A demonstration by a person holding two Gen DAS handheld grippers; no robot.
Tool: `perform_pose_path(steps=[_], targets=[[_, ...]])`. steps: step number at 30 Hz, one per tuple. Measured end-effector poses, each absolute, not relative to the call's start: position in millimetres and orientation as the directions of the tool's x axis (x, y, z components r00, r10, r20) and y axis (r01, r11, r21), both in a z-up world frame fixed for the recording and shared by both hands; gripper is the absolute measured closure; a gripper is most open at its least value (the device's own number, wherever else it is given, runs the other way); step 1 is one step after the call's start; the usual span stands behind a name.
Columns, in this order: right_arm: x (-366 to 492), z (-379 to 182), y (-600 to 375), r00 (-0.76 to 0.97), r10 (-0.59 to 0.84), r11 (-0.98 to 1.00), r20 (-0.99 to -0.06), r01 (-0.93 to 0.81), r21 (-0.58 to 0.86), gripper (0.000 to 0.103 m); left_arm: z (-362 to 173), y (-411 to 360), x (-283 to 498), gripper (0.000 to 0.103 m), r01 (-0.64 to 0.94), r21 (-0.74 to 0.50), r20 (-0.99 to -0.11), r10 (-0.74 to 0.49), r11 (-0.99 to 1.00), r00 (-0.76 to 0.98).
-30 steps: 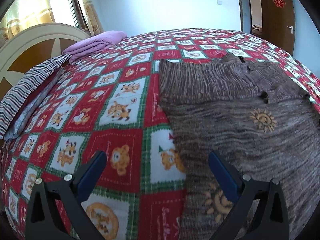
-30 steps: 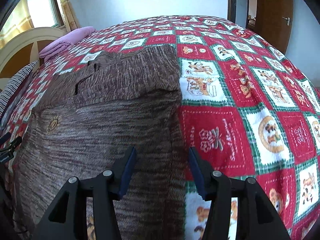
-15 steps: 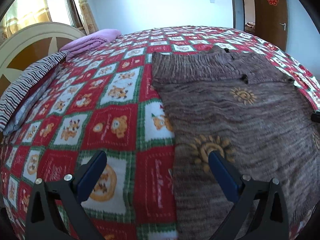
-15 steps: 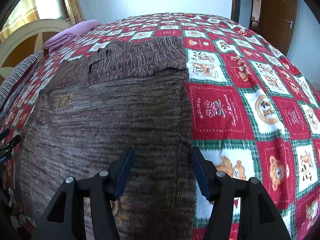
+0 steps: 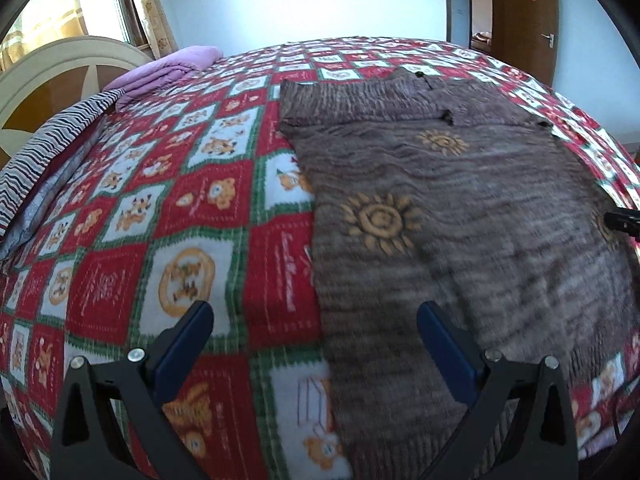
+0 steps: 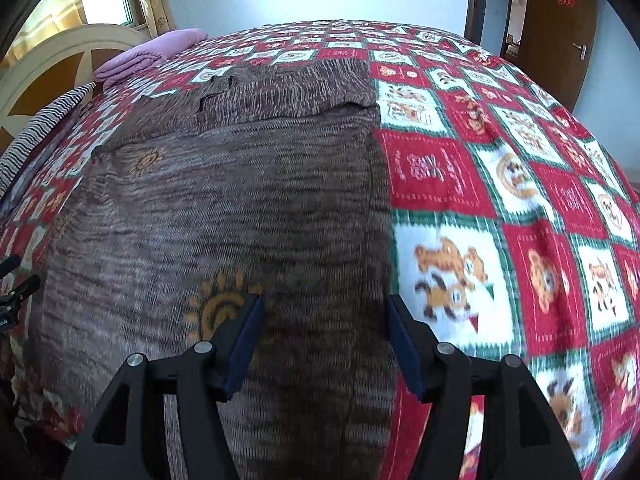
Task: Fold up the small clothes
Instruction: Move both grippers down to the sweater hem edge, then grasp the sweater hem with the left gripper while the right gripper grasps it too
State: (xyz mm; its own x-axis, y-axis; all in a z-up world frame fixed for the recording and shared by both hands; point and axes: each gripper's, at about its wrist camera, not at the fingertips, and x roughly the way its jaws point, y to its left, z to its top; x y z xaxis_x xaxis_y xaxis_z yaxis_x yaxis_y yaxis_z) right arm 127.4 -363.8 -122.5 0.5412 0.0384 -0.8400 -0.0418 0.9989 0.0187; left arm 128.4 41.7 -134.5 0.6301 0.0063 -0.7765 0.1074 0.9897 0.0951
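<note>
The brown knitted sweater lies flat on the bed, over its red and white checked blanket, sleeves folded across the top. It looks soft, limp and light, likely to sag and stretch, so the hem corners seem the best hold. The left hand-held gripper hovers spread over its left edge; the right hand-held gripper hovers spread over its right edge, empty.

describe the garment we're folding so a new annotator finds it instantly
Start from the bed's red, white and green cartoon-patchwork blanket. Flat on it lies a brown marled knit sweater, its far part already folded over. Unlike the folded purple blanket by the headboard, it carries orange sun motifs.
</note>
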Motion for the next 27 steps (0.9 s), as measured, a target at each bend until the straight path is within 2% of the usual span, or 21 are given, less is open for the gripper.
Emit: perform_pose_path(steps=[7,9,11,14,17,19,20,22,24,27], targets=[[94.3,-126.6,-364.6,0.526,0.033,0.998,-0.850,-0.055,0.005,0.036,-139.9,47.9,103.5,0.002,0.120,0.022,-0.809,-0.052,0.993,0.585],[85.1,-127.9,-366.5,0.524,0.037,0.999,-0.851,-0.051,0.012,0.036,-142.8,51.4,96.8,0.012,0.118,-0.023,-0.823,-0.085,0.993,0.561],[77.2,-129.0,-368.0,0.522,0.040,0.999,-0.852,-0.050,0.016,0.036,-145.8,54.4,91.1,0.016,0.117,-0.080,-0.836,-0.130,0.990,0.533],[66.1,-130.9,-369.4,0.524,0.039,0.999,-0.851,-0.052,0.013,0.035,-147.3,53.9,82.5,0.031,0.122,-0.126,-0.844,-0.171,0.985,0.508],[54.5,-133.4,-371.3,0.526,0.046,0.999,-0.849,-0.049,0.024,0.035,-150.1,49.9,75.0,0.033,0.130,-0.166,-0.850,-0.209,0.978,0.485],[47.3,-134.3,-370.8,0.529,0.048,0.998,-0.847,-0.052,0.024,0.035,-152.9,45.5,72.5,0.035,0.132,-0.143,-0.856,-0.190,0.981,0.480],[44.4,-134.5,-371.2,0.529,0.050,0.998,-0.847,-0.052,0.026,0.035,-153.3,45.0,71.9,0.041,0.130,-0.135,-0.858,-0.182,0.982,0.481],[40.6,-134.5,-372.8,0.526,0.059,0.998,-0.849,-0.052,0.037,0.035,-152.4,43.5,69.2,0.059,0.129,-0.121,-0.858,-0.169,0.984,0.485],[38.4,-133.7,-374.8,0.524,0.067,0.998,-0.849,-0.049,0.049,0.035,-150.0,42.6,66.9,0.095,0.153,-0.151,-0.854,-0.207,0.977,0.477],[34.7,-132.2,-377.6,0.521,0.077,0.997,-0.850,-0.042,0.064,0.035,-143.9,38.9,61.9,0.095,0.178,-0.133,-0.850,-0.205,0.975,0.486]])
